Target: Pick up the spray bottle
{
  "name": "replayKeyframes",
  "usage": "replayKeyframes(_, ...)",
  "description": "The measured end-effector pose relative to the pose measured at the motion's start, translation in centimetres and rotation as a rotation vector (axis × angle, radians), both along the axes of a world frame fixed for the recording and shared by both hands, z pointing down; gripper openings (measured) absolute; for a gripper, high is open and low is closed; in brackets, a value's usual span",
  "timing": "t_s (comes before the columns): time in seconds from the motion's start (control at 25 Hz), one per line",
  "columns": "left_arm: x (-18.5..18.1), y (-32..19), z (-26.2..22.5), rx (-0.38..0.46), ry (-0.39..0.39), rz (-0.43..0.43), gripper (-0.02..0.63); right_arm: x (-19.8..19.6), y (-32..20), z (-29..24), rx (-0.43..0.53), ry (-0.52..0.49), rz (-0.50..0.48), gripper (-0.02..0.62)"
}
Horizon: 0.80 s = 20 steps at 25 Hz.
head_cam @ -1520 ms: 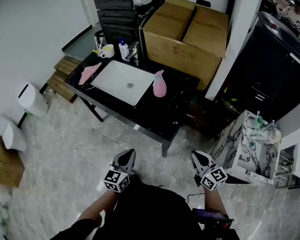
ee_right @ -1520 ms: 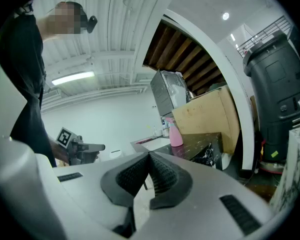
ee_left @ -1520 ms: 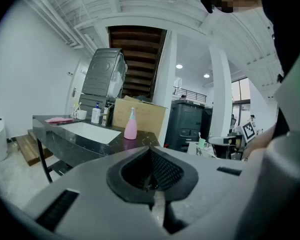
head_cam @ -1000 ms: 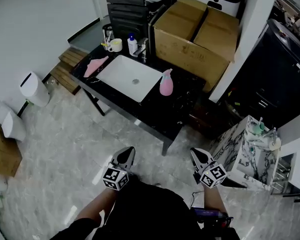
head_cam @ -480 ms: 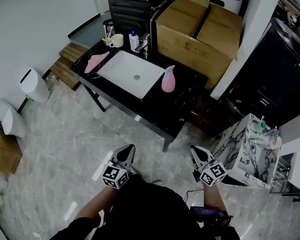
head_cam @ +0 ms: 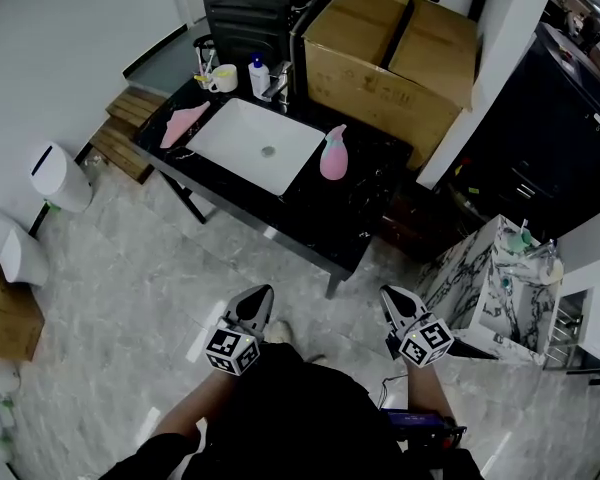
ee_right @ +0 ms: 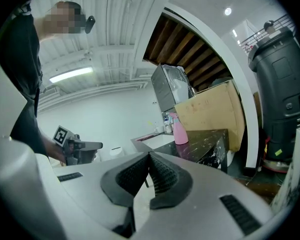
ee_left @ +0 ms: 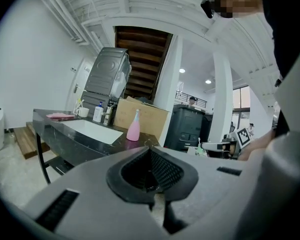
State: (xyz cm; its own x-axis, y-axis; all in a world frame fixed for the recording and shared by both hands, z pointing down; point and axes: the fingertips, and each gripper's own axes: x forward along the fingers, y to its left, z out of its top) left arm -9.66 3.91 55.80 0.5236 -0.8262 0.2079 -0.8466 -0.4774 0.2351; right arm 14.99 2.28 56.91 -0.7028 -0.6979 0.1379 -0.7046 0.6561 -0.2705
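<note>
Pink spray bottle (head_cam: 332,155) stands upright on black counter (head_cam: 325,230), just right of sink (head_cam: 242,150), well out of reach. Left gripper (head_cam: 256,301) and right gripper (head_cam: 394,304) both clenched, empty. Step closer, open one, then grab the bottle's body.

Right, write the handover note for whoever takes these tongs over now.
Left tongs: shut, empty, held low in front of the person, over the floor.
Right tongs: shut, empty, alongside the left pair.
Pink spray bottle: upright on the black counter, just right of the white sink, in front of the cardboard box.
Done: nothing; the bottle is untouched and both tongs are well short of the counter.
Left: step up to the counter, open one pair of tongs, close on the bottle, lift.
</note>
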Motion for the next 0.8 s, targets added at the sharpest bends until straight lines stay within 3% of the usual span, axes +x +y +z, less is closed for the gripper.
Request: replayKeyframes(0.8,-5.8,-7.6,-0.9,0.017,-0.011,0.174,0.008,-4.5,-5.3,-2.8,0.022,0.029,0.206,0.026)
